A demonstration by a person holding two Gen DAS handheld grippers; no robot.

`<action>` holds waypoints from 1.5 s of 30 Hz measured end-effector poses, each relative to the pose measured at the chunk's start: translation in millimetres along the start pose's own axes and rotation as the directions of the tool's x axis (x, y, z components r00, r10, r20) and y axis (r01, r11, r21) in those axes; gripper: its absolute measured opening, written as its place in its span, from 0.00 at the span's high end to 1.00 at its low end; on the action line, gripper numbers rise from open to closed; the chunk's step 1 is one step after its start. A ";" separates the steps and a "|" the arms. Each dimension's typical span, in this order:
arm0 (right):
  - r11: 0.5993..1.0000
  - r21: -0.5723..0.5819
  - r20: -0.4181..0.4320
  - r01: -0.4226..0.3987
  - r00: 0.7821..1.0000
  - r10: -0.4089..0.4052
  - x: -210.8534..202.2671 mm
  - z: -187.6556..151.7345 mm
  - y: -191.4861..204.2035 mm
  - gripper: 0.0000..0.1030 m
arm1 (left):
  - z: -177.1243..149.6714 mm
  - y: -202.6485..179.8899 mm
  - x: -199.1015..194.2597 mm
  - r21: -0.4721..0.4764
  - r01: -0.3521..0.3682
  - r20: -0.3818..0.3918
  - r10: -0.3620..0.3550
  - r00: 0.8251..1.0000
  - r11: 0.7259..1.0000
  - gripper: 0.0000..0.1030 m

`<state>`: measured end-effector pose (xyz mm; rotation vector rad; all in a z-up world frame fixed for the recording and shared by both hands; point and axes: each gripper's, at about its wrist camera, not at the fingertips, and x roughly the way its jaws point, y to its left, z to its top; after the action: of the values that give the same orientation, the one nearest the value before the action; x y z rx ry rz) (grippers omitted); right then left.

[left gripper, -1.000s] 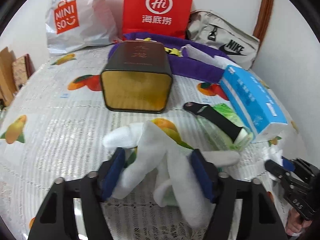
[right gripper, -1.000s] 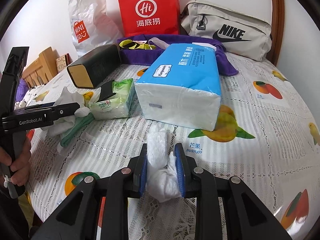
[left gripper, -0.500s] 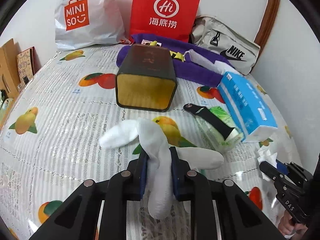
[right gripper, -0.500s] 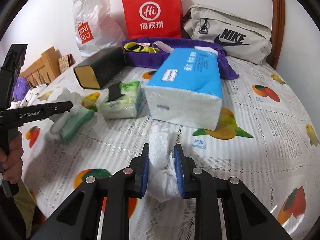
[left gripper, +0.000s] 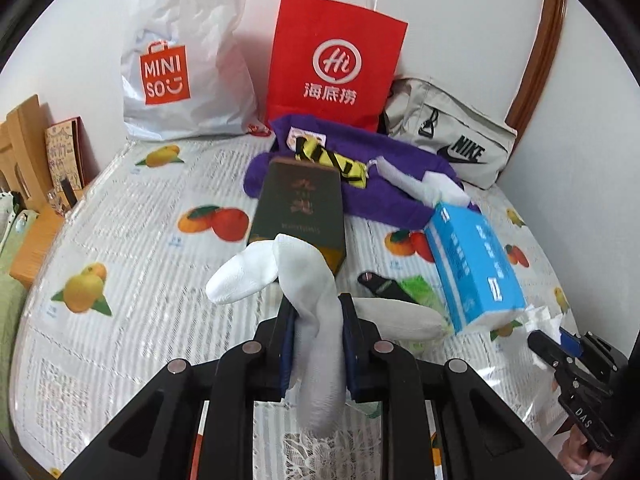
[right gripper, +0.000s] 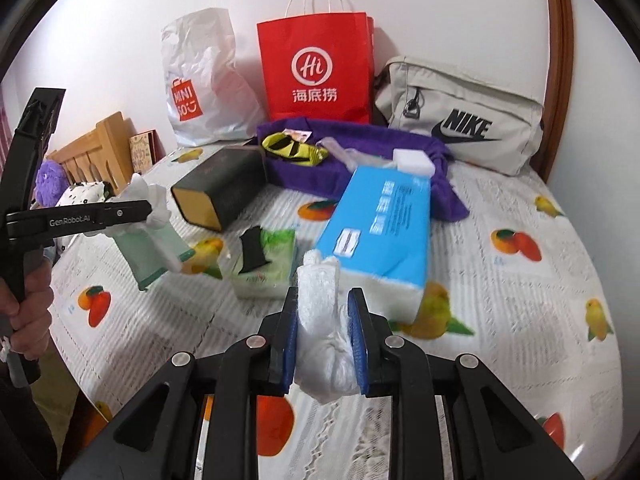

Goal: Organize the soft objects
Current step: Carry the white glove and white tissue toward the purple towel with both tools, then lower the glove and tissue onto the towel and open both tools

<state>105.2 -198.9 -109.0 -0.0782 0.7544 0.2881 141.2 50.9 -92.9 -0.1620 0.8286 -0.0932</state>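
Left wrist view: white sock is being clamped between nearly closed jaws of left gripper, now being raised off bedsheet; dark box ahead.

Right wrist view: crumpled white tissue is being pinched by right gripper, unchanged; blue tissue pack just ahead. Both items are being readied for sorting.

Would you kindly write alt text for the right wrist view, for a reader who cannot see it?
The right tool is shut on a crumpled white tissue wad above a fruit-print bedspread. Ahead lie a blue tissue pack, a green wipes packet and a dark rectangular box; at far left, the left tool holds white and pale-green socks.
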 end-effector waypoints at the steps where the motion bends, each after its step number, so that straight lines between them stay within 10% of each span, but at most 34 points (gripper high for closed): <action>1: 1.000 0.005 0.002 0.000 1.000 0.000 -1.1 3.8 -2.6 0.77 | 3.6 0.4 -1.6 -0.001 -0.001 0.005 0.001 1.000 1.000 0.81; 22: 1.000 0.003 0.008 0.004 1.000 -0.004 51.0 107.4 -29.4 0.77 | 112.0 0.1 18.0 0.037 -0.001 0.058 -0.001 0.998 0.999 0.81; 45: 1.000 -0.010 -0.112 -0.019 0.994 0.018 177.8 180.0 -61.2 0.76 | 211.2 -19.1 140.8 0.057 0.053 -0.020 -0.052 0.998 0.997 0.81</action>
<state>365.0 -185.6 -101.8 -0.0982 0.8648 0.3070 391.7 34.2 -51.3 -0.1285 0.8398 -0.1680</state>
